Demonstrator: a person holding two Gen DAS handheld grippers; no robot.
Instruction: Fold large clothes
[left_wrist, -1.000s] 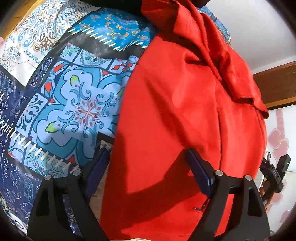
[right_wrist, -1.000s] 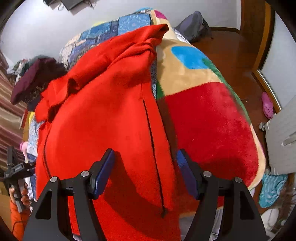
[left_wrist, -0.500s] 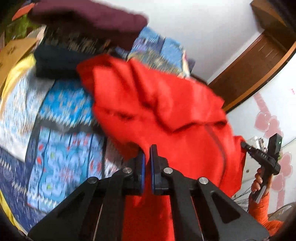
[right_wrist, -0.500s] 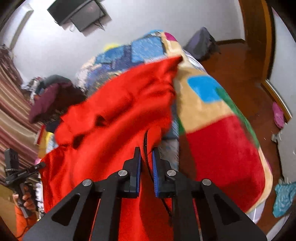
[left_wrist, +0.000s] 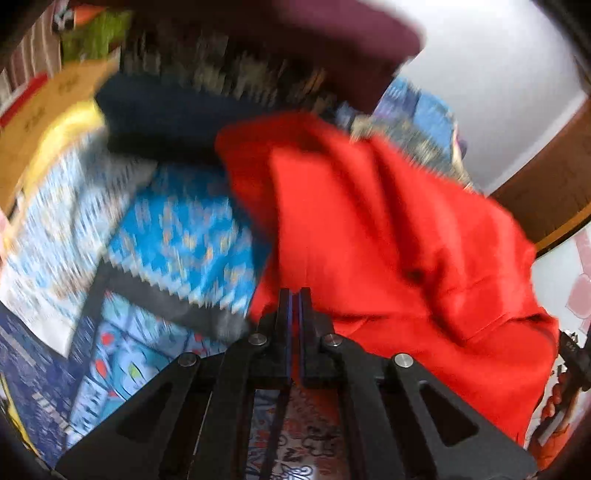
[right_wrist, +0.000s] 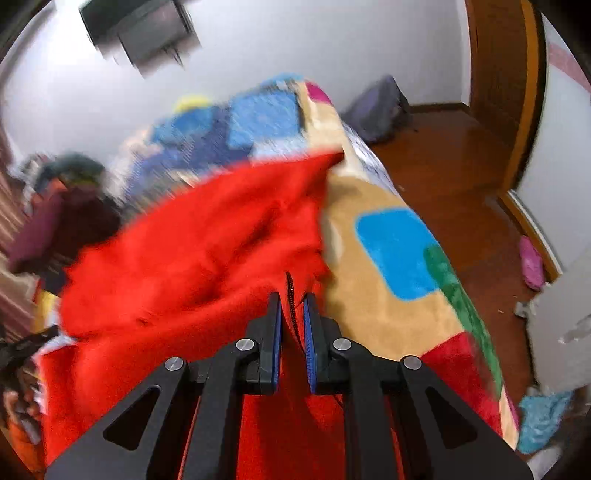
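The left gripper (left_wrist: 294, 295) is seen with its jaws pressed almost together, only a thin slit left between the blue pads, and the edge of the red garment (left_wrist: 388, 251) is pinched at their tips. From there the garment is spread toward 1 and 2 o'clock in the left wrist view, bunched in folds over the blue patterned bedspread (left_wrist: 177, 240), which is seen at 9 to 11 o'clock. A pile of dark clothes (left_wrist: 229, 88) is blurred at 12 o'clock. The right gripper (right_wrist: 292, 299) is shown with its jaws nearly closed, a narrow gap kept between them, and the garment's black zipper (right_wrist: 290, 295) with its red cloth is clamped in that gap. In the right wrist view the red garment (right_wrist: 207, 258) is heaped from the jaws toward 9 and 10 o'clock, lying on the bed over a plush blanket (right_wrist: 388, 266) of tan, blue, green and red patches at 1 to 4 o'clock. A wooden floor (right_wrist: 461, 158) is seen beyond the bed at 2 o'clock
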